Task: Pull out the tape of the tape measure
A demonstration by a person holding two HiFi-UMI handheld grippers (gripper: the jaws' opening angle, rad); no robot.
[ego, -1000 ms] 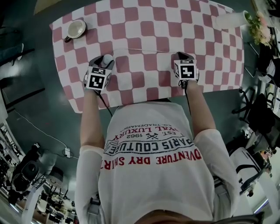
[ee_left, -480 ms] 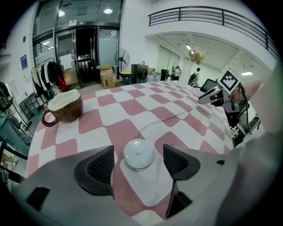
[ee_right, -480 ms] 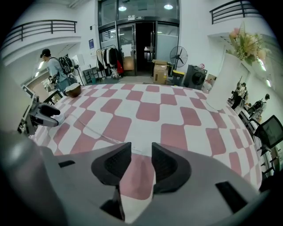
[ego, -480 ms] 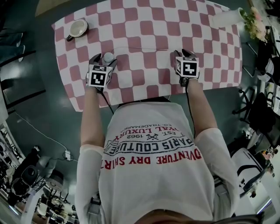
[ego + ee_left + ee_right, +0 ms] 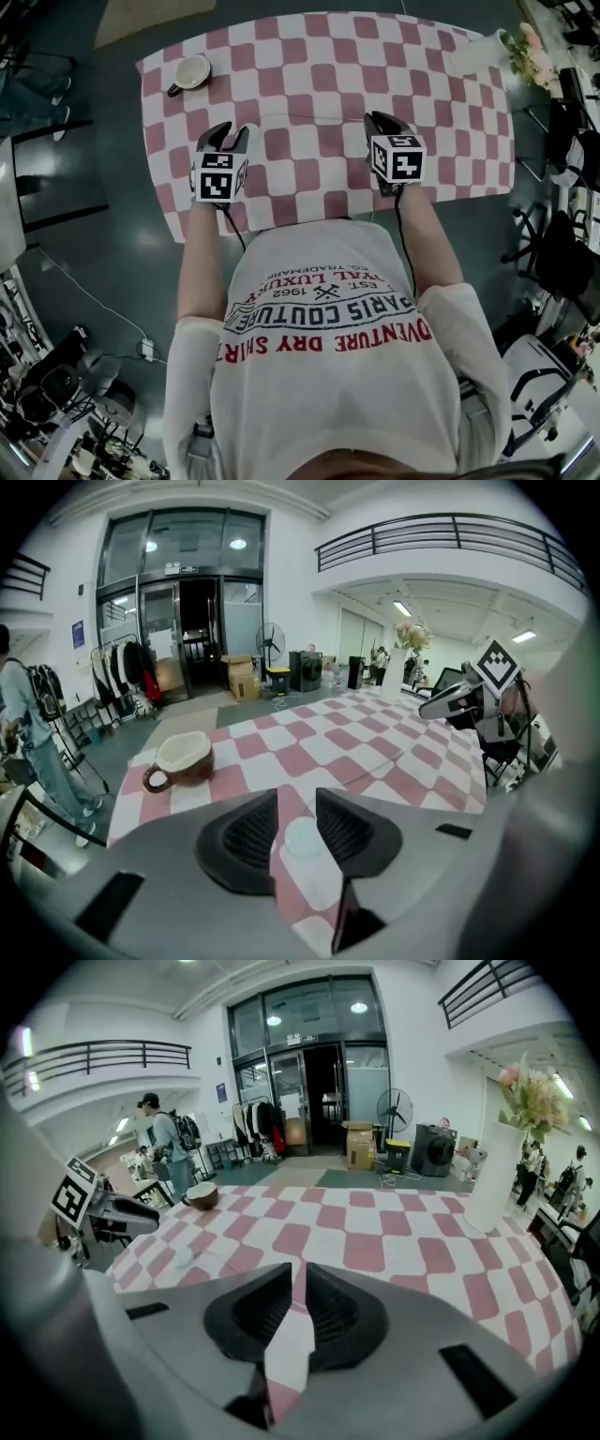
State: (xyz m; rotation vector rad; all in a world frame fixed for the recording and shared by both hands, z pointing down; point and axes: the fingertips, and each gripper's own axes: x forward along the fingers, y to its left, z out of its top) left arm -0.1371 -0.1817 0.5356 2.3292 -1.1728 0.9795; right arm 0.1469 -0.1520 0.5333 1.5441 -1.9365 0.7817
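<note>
Two grippers hover above a pink-and-white checked bench (image 5: 309, 56). The small round white tape measure (image 5: 302, 838) lies on the cloth just below the left gripper (image 5: 230, 141), seen through the gap of its jaws and well apart from the right gripper (image 5: 380, 122). Both pairs of jaws have just been closing to a narrow gap and grip nothing. A faint line, possibly the tape, runs from the case toward the right. A cup (image 5: 192, 72) and a vase (image 5: 478, 52) at the far corners block nothing.
</note>
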